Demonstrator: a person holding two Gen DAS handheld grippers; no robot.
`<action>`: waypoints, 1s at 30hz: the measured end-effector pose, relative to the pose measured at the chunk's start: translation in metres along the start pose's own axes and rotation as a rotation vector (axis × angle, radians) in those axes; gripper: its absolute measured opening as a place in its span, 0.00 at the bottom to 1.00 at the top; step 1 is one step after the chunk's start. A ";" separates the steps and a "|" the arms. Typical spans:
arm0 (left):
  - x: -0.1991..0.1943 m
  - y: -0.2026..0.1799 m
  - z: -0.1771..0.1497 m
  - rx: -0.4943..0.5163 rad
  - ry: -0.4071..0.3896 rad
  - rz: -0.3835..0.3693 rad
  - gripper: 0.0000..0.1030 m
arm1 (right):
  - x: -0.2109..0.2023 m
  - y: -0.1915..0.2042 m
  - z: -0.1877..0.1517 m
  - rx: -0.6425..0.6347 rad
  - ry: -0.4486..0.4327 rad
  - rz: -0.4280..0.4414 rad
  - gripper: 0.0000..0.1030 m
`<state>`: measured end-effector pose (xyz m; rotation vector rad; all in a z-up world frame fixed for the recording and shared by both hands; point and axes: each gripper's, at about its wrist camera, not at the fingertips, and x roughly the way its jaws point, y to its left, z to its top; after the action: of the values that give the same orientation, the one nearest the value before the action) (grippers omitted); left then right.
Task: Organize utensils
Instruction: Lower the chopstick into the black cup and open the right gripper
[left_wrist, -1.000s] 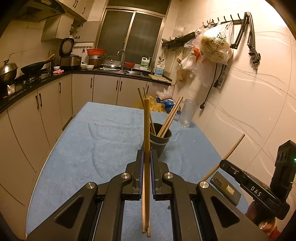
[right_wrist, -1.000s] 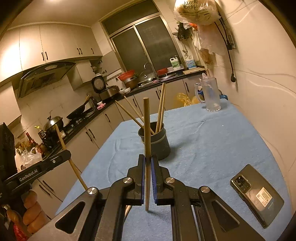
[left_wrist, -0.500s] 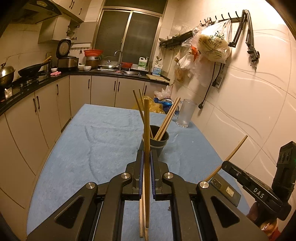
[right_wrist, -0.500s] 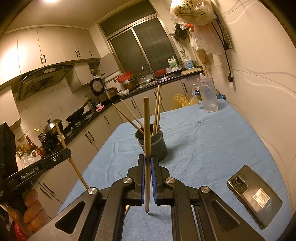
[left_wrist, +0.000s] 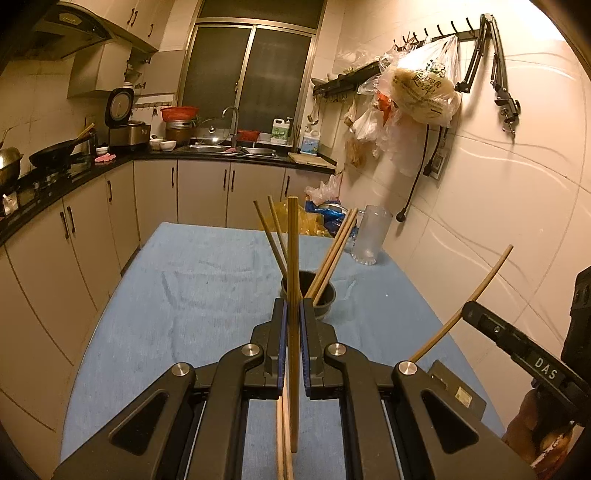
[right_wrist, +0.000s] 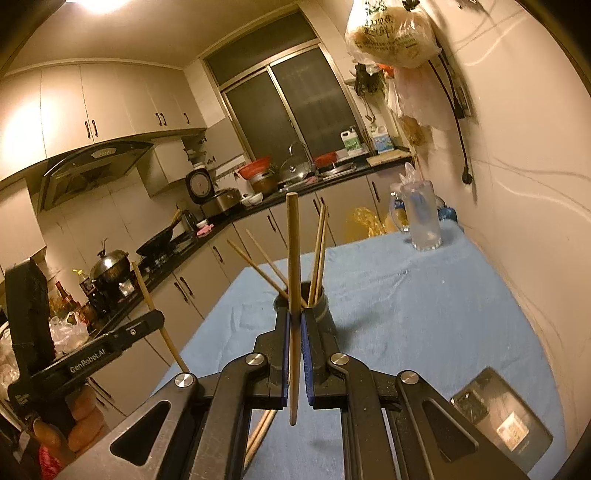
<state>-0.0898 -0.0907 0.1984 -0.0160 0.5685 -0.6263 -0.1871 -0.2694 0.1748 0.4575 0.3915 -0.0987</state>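
In the left wrist view my left gripper (left_wrist: 293, 306) is shut on a wooden chopstick (left_wrist: 293, 251), held upright just in front of a dark grey cup (left_wrist: 327, 302) that has several chopsticks leaning in it. In the right wrist view my right gripper (right_wrist: 294, 314) is shut on another upright chopstick (right_wrist: 293, 258), close before the same cup (right_wrist: 327, 310). Each gripper also shows in the other's view: the right gripper (left_wrist: 471, 314) at the right edge, the left gripper (right_wrist: 151, 321) at the left. One more chopstick (right_wrist: 262, 432) lies on the cloth below the grippers.
The table is covered by a blue cloth (left_wrist: 184, 295). A phone (right_wrist: 506, 421) lies near its front right corner, and a clear glass jug (left_wrist: 369, 236) stands at the far right by the tiled wall. Kitchen cabinets run along the left and back.
Both grippers have risen and come nearer to the cup, each keeping its chopstick; the cup now sits lower in both views, partly behind the fingers.
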 end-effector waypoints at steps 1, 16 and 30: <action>0.002 0.000 0.003 0.000 -0.001 0.000 0.06 | 0.001 0.000 0.004 0.001 -0.003 0.005 0.07; 0.029 -0.001 0.065 -0.012 -0.037 -0.005 0.06 | 0.023 0.000 0.058 0.016 -0.049 0.027 0.07; 0.078 -0.003 0.133 -0.031 -0.092 -0.013 0.06 | 0.067 -0.001 0.116 0.010 -0.098 0.007 0.07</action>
<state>0.0276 -0.1570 0.2732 -0.0771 0.4894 -0.6259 -0.0856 -0.3230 0.2442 0.4621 0.2930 -0.1159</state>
